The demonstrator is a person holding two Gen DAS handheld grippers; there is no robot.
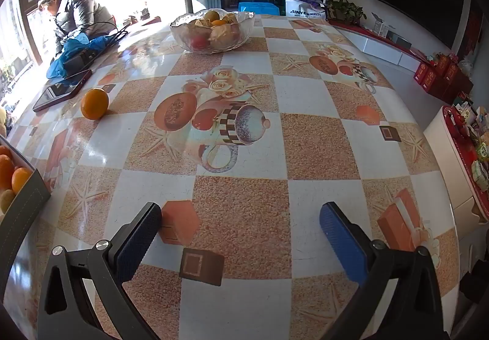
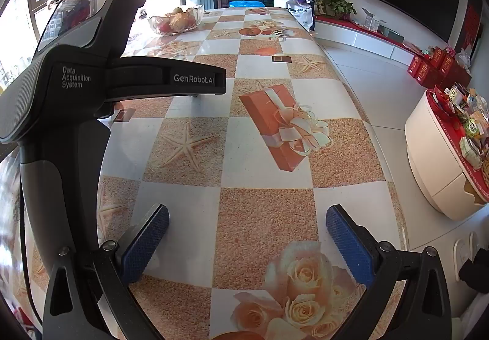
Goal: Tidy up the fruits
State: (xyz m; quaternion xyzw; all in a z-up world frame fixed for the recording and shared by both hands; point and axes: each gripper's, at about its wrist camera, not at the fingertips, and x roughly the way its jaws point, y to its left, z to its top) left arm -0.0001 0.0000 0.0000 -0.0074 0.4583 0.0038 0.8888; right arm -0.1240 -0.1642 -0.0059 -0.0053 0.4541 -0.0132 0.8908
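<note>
Left gripper (image 1: 240, 243) low over the near end of the table (image 1: 314, 144), jaws spread wide, nothing between them. Right gripper (image 2: 247, 245) likewise spread and empty, close to the table's right edge, which drops to floor just beyond its right finger. In the right wrist view the body of the left gripper fills the left side, so the two tools sit side by side.

Wide stretch of checkered tablecloth lies bare between the left gripper and the fruit.

One loose orange (image 1: 94, 103) sits near the left edge, just beside a dark red phone (image 1: 62, 90) that lies flat closer to that edge. One glass bowl (image 1: 212, 30) stands toward the far end, left of centre, holding mixed fruit: at least two orange ones on top, a red one low on the left, some wrapped in paper; exact count unclear. One open box (image 1: 26, 196) at the near left corner, three orange fruits and one greenish one visible inside, rest cut off by the frame.

Blue cloth (image 1: 73, 55) and a black cable near the far left edge. One person (image 1: 75, 12) seated beyond it by the window.
</note>
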